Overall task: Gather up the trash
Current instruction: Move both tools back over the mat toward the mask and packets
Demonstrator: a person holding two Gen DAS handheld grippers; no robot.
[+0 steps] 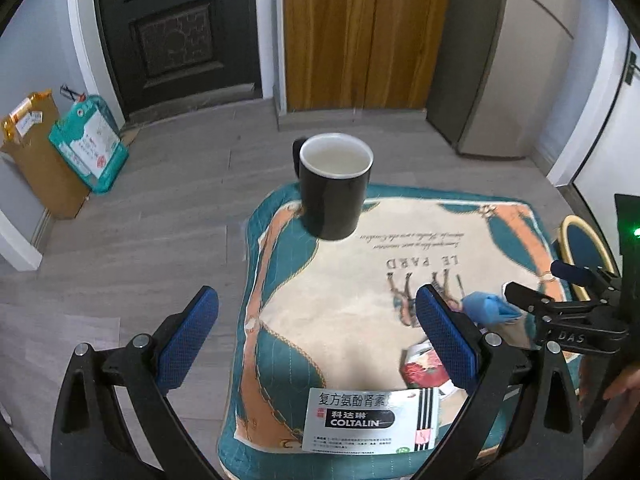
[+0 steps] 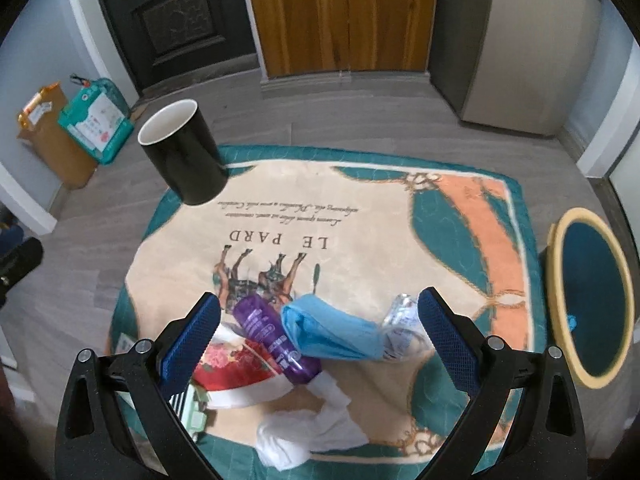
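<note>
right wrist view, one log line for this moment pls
right claw: open, over mask | left claw: open, empty | bin: right of blanket

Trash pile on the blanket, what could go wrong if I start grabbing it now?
1. The blue wrapper, purple packet and crinkled clear plastic overlap, so the open right tool may pinch two at once or drop one.
2. The soft blanket could bunch between the fingers.
3. The black mug stands near the blanket's edge; tugging the fabric might tip it.
</note>
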